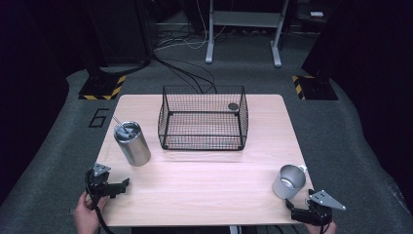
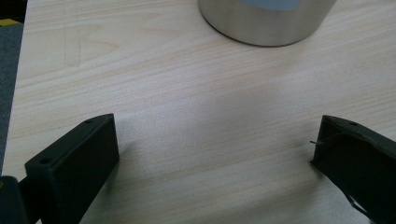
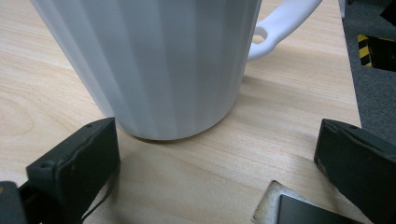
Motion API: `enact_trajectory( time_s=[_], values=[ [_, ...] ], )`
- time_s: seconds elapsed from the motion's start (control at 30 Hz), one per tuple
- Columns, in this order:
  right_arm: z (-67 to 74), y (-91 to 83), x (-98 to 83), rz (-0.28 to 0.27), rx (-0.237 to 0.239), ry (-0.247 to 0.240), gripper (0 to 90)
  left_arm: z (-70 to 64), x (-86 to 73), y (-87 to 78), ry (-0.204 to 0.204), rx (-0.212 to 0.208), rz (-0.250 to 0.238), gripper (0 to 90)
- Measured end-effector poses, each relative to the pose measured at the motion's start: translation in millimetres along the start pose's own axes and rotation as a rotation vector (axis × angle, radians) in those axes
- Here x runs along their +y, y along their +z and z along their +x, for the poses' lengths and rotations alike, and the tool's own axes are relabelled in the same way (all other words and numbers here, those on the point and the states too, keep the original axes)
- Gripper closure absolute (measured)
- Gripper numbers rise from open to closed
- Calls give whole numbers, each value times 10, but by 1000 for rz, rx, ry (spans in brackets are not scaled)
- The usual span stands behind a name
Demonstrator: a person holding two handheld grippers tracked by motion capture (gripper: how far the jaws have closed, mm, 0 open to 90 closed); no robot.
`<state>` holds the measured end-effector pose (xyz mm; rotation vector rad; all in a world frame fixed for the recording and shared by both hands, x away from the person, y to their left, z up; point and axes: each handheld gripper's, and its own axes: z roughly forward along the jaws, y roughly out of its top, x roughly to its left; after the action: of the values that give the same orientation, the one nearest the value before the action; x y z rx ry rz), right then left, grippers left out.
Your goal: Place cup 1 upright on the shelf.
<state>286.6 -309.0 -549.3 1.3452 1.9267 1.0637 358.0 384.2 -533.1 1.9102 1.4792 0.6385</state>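
Wooden table (image 1: 204, 170), grey carpet (image 1: 341, 131), seemingly dark room

A tall, cylindrical brushed-steel tumbler (image 1: 132, 144) stands upright near the left edge of the pale wooden table, its lid carrying a thin metal straw that leans to the left; in the left gripper view its rounded steel base (image 2: 266, 21) rests flat on the wood. A white ribbed mug (image 1: 289, 181) with a curved handle stands upright near the right front corner, open mouth up; in the right gripper view its fluted wall (image 3: 159, 65) rises close by, handle to the right.
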Motion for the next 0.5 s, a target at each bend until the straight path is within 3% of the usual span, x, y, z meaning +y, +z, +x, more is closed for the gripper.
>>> enact_trajectory(
  time_s=[0.5],
  values=[
    [-1,0,3,1,1,1,0,-14,-4,-7,-17,1,7,0]
  ],
)
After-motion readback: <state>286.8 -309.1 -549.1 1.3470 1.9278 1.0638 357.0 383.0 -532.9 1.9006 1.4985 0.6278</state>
